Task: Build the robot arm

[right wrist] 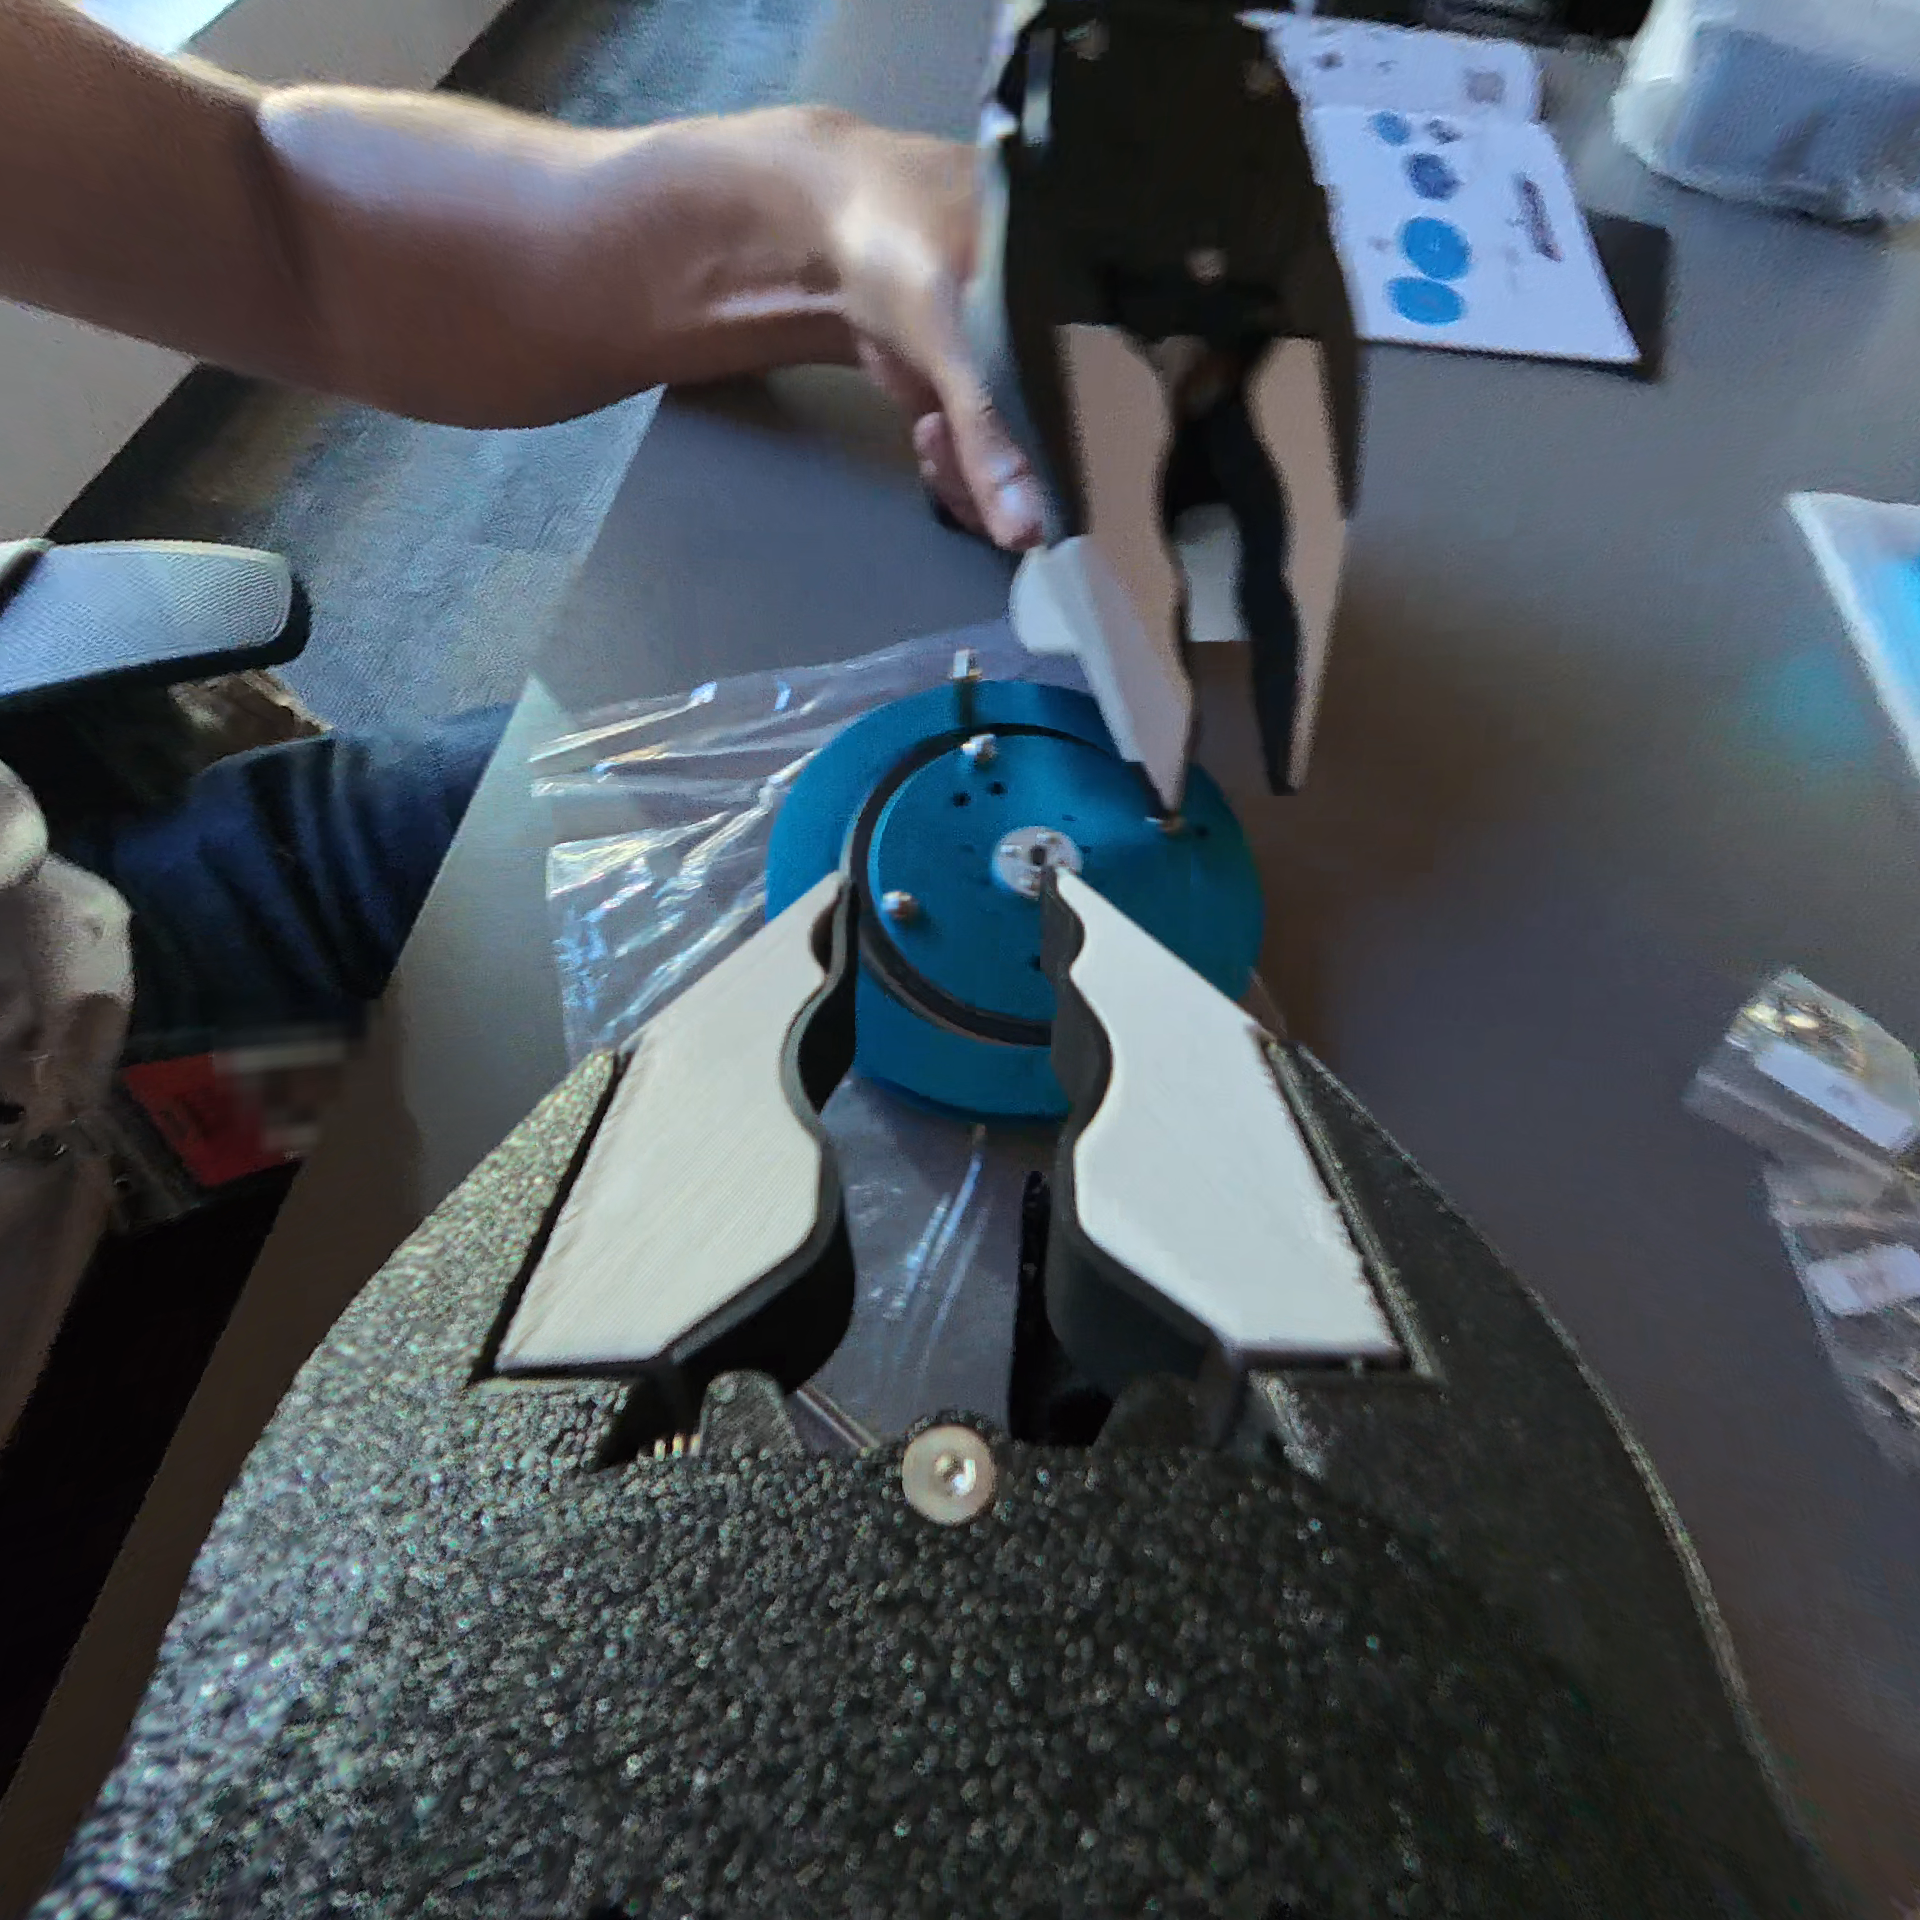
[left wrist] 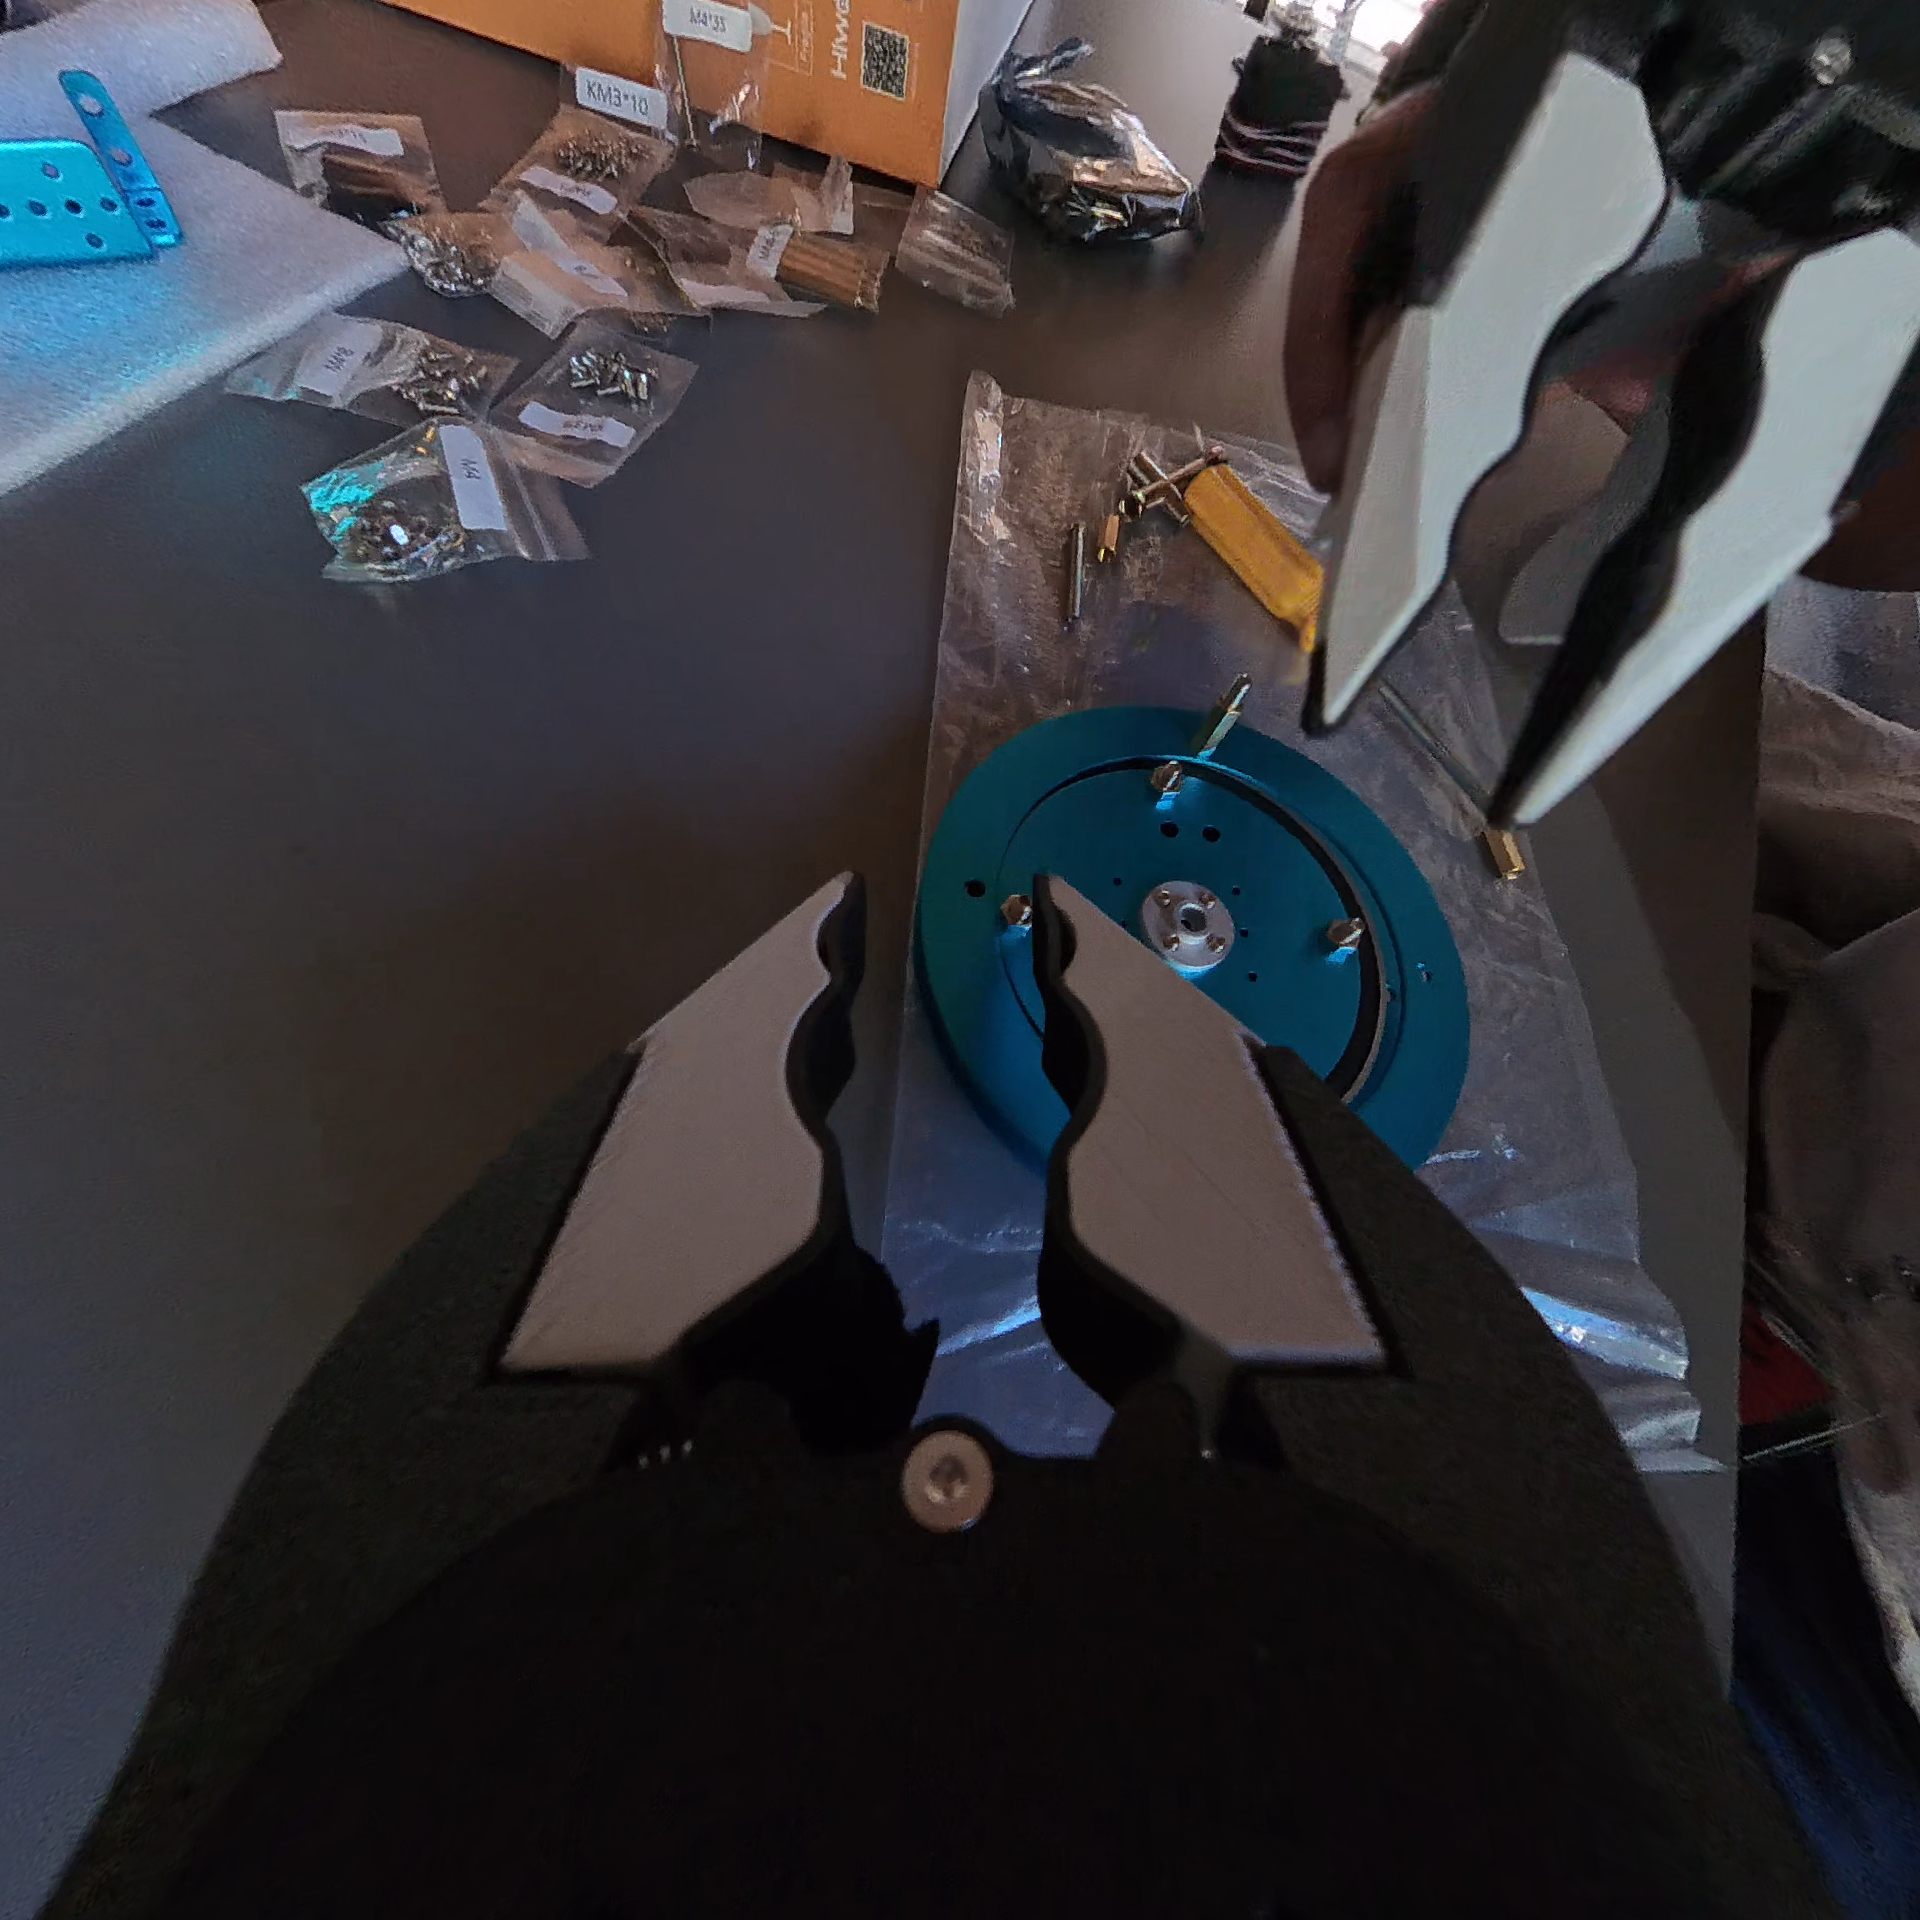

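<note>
your left claw (left wrist: 948, 896) is open, empty, one fingertip touching a brass standoff (left wrist: 1015, 911) on the blue disc (left wrist: 1423, 997). your right claw (right wrist: 948, 883) is open too, empty, above the disc's near edge. the disc lies on a clear bag (left wrist: 1548, 1195) on the dark surface (left wrist: 520, 831). farther off, screw bags (left wrist: 540, 312) and an orange box (left wrist: 727, 83).

Our left tongs (left wrist: 945, 896) point forward and down, jaws parted, empty. Our right tongs (right wrist: 951, 883) also gape empty. Our left hand (right wrist: 831, 281) grips its handle, forearm outstretched.
</note>
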